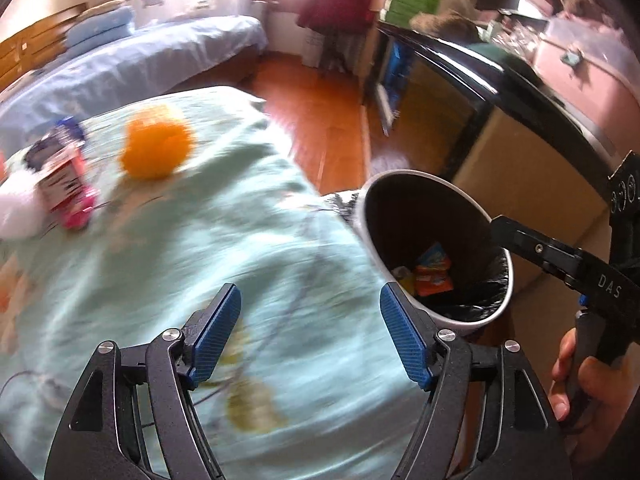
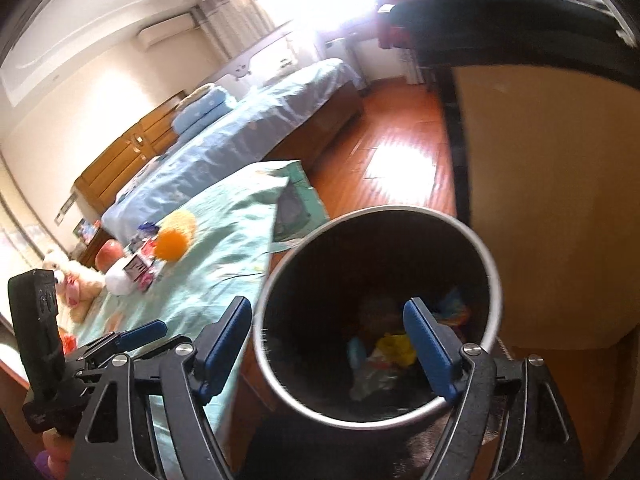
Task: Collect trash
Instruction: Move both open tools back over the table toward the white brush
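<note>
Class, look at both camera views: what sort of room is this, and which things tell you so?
Most likely a bedroom: a bed with blue bedding and a pillow, a wooden headboard, and a stuffed toy.

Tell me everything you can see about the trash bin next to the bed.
The trash bin is a round, upright container with a white rim and a dark inside, lined with a black bag that folds over part of the rim. It stands on the wood floor against the green-covered bed. Colourful wrappers lie at its bottom. The right claw hangs open above its mouth, holding nothing.
</note>
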Demonstrator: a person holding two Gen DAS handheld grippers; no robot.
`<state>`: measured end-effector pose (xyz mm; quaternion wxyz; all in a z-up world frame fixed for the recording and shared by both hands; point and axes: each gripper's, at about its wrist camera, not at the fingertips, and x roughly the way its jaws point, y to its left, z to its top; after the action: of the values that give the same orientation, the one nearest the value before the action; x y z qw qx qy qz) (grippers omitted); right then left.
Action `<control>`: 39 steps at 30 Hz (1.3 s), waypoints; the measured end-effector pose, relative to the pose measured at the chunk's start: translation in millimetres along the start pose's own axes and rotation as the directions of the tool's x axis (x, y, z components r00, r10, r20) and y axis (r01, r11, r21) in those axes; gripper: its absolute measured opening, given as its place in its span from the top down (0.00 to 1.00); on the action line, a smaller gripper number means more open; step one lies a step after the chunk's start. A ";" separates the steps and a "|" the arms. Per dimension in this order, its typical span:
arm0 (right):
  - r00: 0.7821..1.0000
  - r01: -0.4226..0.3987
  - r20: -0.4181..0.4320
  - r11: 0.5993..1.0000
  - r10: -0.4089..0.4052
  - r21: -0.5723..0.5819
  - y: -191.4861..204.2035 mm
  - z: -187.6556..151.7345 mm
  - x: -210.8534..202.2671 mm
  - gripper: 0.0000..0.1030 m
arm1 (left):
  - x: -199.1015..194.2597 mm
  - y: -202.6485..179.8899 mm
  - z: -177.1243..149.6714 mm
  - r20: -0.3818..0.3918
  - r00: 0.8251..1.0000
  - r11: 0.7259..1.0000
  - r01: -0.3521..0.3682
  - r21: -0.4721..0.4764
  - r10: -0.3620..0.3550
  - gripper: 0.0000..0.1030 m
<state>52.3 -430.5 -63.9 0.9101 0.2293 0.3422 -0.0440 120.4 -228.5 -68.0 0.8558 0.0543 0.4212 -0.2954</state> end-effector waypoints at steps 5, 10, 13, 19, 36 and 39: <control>0.999 -0.047 -0.029 0.998 0.046 -0.042 29.4 -3.9 14.0 0.21 | -15.1 37.7 -12.5 0.025 0.998 0.995 -0.060 -0.076 0.062 0.29; 0.994 -0.086 -0.068 0.993 0.081 -0.077 56.1 -7.8 31.3 0.21 | -25.2 72.4 -22.7 0.027 0.994 0.985 -0.104 -0.141 0.109 0.29; 0.991 -0.106 -0.089 0.989 0.097 -0.104 73.6 -9.8 41.4 0.21 | -31.0 92.6 -26.4 0.029 0.990 0.976 -0.134 -0.173 0.141 0.28; 0.984 -0.142 -0.129 0.981 0.125 -0.134 99.4 -12.3 61.0 0.21 | -38.5 125.0 -31.9 0.022 0.981 0.957 -0.181 -0.227 0.191 0.28; 0.969 -0.190 -0.196 0.961 0.151 -0.201 154.8 0.6 117.1 0.21 | -34.3 205.6 -16.6 -0.004 0.961 0.901 -0.261 -0.345 0.277 0.28; 0.969 -0.191 -0.194 0.960 0.151 -0.205 158.9 6.3 127.1 0.21 | -31.1 218.6 -10.3 -0.004 0.960 0.893 -0.262 -0.365 0.280 0.29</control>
<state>190.6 -282.0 -79.9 0.8966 0.1581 0.4030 0.0940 219.2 -31.6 -85.3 0.8939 -0.0534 0.4355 -0.0918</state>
